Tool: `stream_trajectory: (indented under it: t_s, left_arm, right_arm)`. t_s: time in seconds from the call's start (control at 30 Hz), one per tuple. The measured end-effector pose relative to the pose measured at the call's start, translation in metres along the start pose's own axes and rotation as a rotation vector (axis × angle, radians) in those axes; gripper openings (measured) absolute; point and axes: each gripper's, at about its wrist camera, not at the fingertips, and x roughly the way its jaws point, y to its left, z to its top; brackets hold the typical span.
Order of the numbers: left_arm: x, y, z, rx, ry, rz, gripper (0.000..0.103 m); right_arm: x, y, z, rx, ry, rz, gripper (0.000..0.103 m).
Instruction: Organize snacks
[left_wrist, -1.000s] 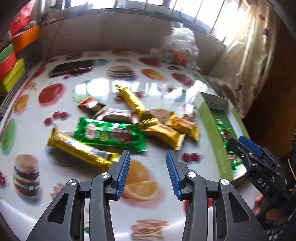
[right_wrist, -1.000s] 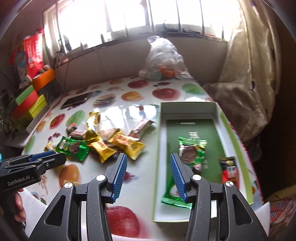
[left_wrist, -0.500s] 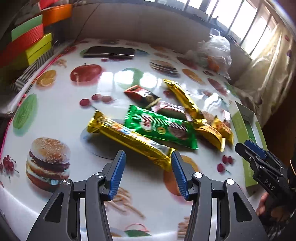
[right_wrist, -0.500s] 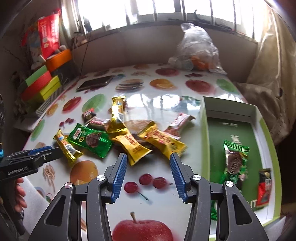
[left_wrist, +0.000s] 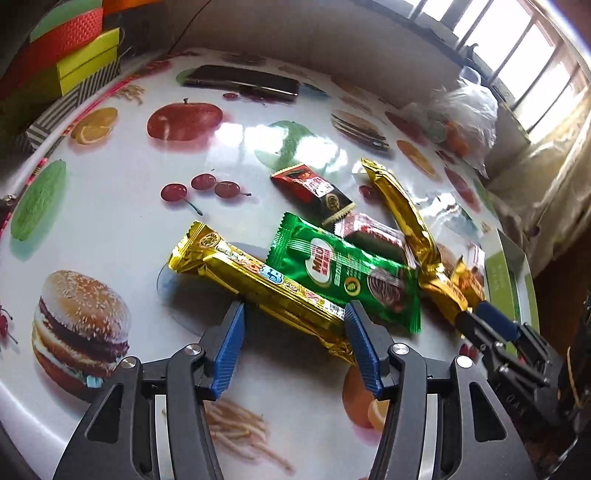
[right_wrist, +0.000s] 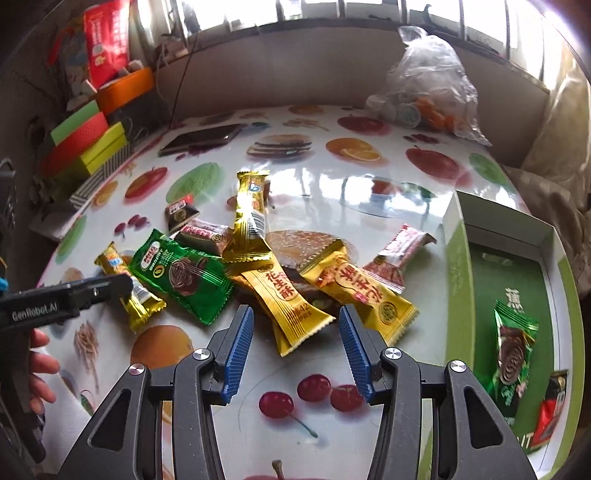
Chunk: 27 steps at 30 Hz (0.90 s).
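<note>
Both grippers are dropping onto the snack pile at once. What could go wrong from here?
1. The left gripper, jaws opening, straddles the long gold foil bar; the green foil wafer packet touches it and may drag along.
2. The right gripper faces two overlapping yellow peanut-candy packets; it may pinch both.

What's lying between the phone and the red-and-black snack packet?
Nothing: in the left wrist view only bare printed tablecloth separates the phone from the red-and-black packet.
</note>
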Motion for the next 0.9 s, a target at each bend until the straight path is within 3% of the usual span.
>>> stream_trajectory:
  t_s: [0.37, 0.63, 0.9]
  left_arm:
    - [0.001, 0.02, 0.012, -0.109, -0.013, 0.028, 0.056]
    - [0.005, 0.021, 0.017, -0.103, -0.016, 0.085, 0.056]
    - [0.001, 0.023, 0.011, -0.058, -0.008, 0.123, 0.056]
  right_arm:
    - [0.02, 0.001, 0.007, -0.03, 0.043, -0.007, 0.048]
    - [0.027, 0.0, 0.009, -0.033, 0.049, 0.001, 0.048]
    - [0.023, 0.002, 0.006, -0.015, 0.044, 0.015, 0.033]
